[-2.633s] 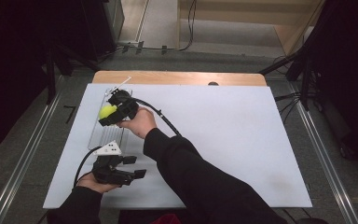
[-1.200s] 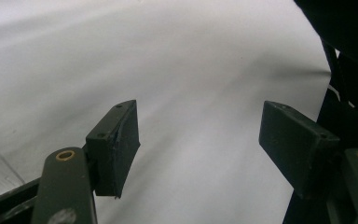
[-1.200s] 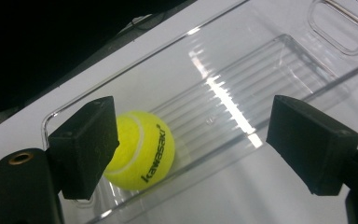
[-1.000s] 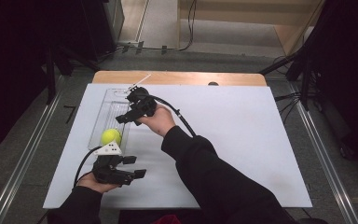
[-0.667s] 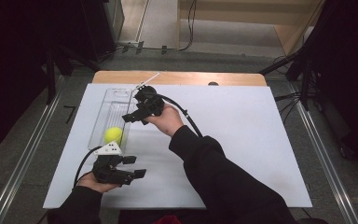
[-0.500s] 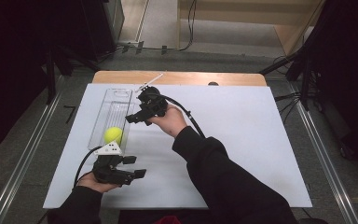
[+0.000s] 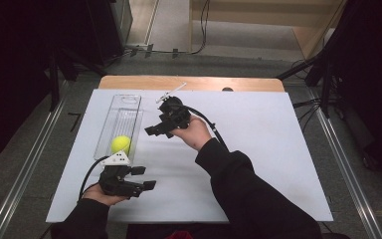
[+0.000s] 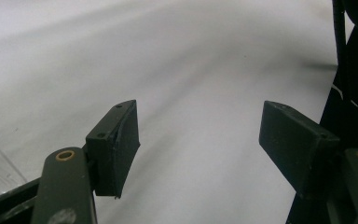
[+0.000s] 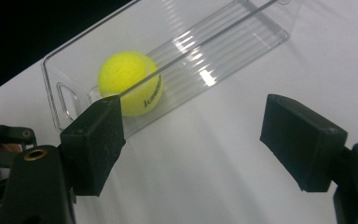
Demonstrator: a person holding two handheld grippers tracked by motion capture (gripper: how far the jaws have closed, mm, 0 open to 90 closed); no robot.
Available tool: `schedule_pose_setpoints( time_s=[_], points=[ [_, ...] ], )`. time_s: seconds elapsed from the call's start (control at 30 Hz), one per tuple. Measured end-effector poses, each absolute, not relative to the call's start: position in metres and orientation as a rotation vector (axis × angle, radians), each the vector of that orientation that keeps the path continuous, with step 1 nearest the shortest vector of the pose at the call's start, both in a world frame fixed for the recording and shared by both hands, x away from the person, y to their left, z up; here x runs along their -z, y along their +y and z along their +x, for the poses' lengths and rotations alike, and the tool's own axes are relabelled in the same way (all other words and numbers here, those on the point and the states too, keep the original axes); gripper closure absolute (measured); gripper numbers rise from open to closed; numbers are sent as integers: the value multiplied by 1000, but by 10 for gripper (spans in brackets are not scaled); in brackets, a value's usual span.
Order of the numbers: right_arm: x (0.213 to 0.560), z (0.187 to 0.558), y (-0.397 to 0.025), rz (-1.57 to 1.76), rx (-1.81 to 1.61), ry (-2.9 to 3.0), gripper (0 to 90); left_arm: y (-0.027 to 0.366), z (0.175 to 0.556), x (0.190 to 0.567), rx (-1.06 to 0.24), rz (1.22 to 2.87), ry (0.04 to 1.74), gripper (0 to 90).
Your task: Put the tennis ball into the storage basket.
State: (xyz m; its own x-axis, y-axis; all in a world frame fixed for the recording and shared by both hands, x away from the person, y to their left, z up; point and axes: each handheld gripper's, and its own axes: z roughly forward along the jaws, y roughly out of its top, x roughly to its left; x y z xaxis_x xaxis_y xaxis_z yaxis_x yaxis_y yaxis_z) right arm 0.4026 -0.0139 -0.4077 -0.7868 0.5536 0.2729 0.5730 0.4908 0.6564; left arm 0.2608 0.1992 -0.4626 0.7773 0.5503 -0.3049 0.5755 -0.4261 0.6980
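Ball drop looks done: the tennis ball (image 9: 129,83) is parked in the clear tray (image 9: 242,42), just beyond the right gripper (image 9: 193,140)'s wide-open, empty jaws. Left gripper (image 8: 200,140) is also held wide open, empty. Retreat probably needed next.

The white table sheet (image 7: 258,149) is brightly and evenly lit from above, while the surroundings to left and right fall into deep darkness. Glare streaks the ribbed floor of the clear plastic tray (image 9: 242,44). The left gripper view is soft and unfocused, greying toward its far edge.
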Motion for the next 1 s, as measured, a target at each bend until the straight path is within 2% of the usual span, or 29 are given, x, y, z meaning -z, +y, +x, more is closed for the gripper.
schedule_pose_setpoints(
  time_s=[1.0],
  points=[
    [426, 378, -69, -1072, 1192, -2654, 201, 199, 261, 464, 38, 2127, 841, 292]
  ],
)
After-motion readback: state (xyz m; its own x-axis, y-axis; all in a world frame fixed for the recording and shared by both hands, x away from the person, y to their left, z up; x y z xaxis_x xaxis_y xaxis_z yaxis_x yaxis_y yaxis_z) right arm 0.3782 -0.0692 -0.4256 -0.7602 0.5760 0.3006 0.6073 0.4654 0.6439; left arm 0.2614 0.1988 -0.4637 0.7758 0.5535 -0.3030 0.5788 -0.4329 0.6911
